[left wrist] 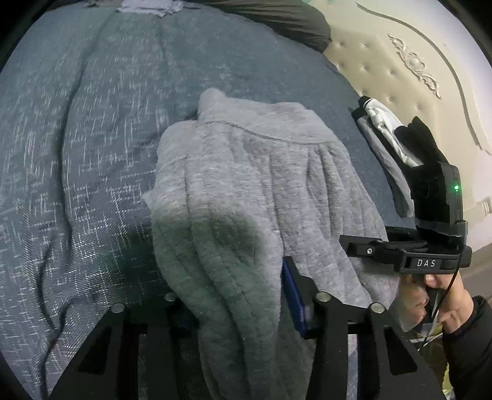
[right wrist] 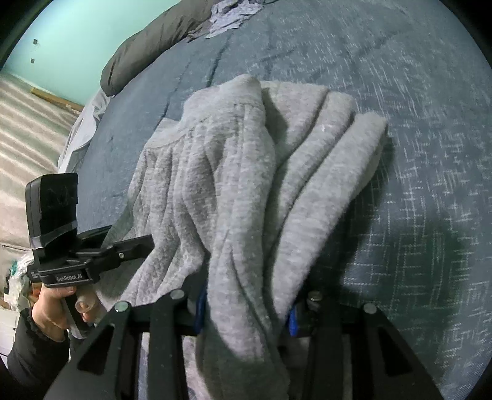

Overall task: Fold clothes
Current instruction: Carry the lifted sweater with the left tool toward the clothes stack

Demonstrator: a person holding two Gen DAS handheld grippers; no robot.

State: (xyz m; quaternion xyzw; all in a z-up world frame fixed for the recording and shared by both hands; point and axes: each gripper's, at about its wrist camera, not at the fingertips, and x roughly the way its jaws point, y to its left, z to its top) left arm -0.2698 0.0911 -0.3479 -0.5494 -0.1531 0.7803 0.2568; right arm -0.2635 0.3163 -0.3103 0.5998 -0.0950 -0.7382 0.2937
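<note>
- Lying bunched near the bed's (left wrist: 77, 154) edge, a grey fleece garment (left wrist: 246, 184) is being held; open blanket is seen beyond.
- Its folds are being pinched by both the left gripper (left wrist: 243, 304) and the right gripper (right wrist: 246, 310).

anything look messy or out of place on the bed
The grey sweater is bunched in ridges, pinched by both claws, left and right. A crumpled cloth lies at the bed's far end.

Left wrist: close, faces along bed (left wrist: 77, 123), headboard (left wrist: 415, 77) to its right.
Right wrist: close, faces along bed.
Shared: grey garment (left wrist: 246, 184), bed.
</note>
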